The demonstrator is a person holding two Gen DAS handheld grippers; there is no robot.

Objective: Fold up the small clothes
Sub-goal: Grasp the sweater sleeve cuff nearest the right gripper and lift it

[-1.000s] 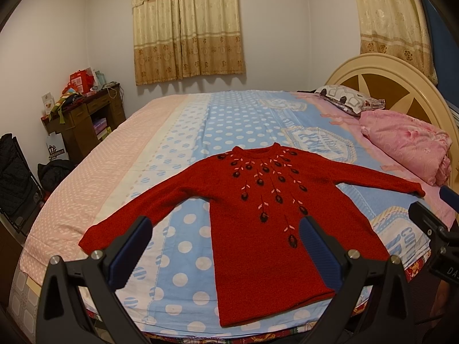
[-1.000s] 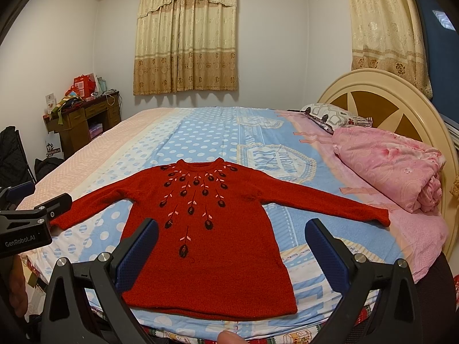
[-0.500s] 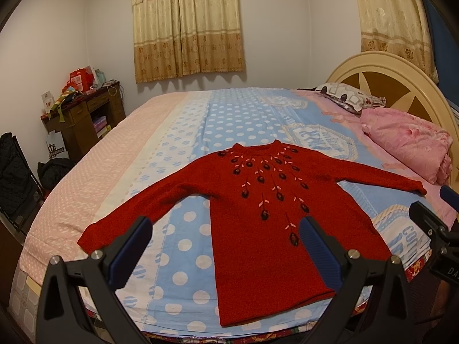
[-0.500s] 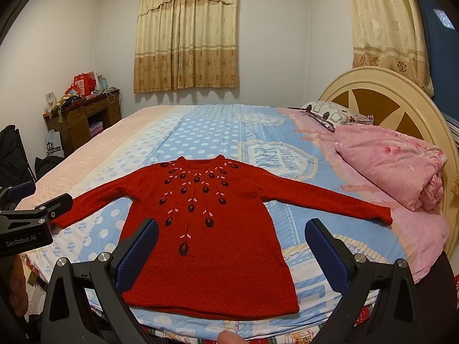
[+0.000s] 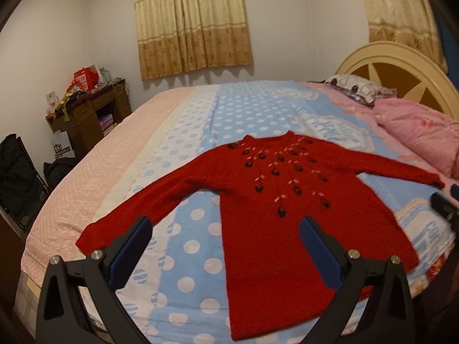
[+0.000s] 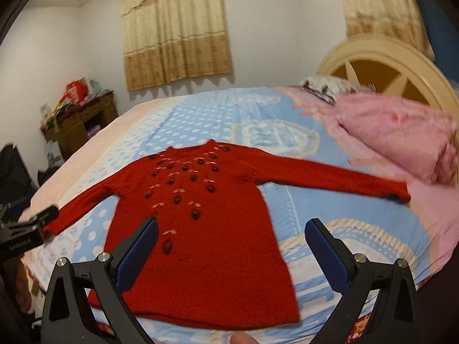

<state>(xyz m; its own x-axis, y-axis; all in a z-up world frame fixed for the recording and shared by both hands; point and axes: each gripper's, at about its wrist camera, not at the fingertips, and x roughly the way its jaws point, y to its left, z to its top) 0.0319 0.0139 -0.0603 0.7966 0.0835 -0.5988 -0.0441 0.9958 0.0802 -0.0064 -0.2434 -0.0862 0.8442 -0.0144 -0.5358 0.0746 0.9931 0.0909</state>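
Both hand-held grippers, left (image 5: 223,243) and right (image 6: 231,245), I hold spread apart above the red sweater (image 5: 275,215), seemingly flat near the bed's (image 5: 200,132) front edge.

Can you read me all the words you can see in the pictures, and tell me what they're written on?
"GenRobot.AI" is my best reading of the slightly blurred label on the left hand-held gripper.
"CO" begins big cut-off lettering on the blue bedsheet; the rest is hidden.
The white bag by the wooden desk has a dark logo, too small to read.
The red boxes on the desk: print too small to read.
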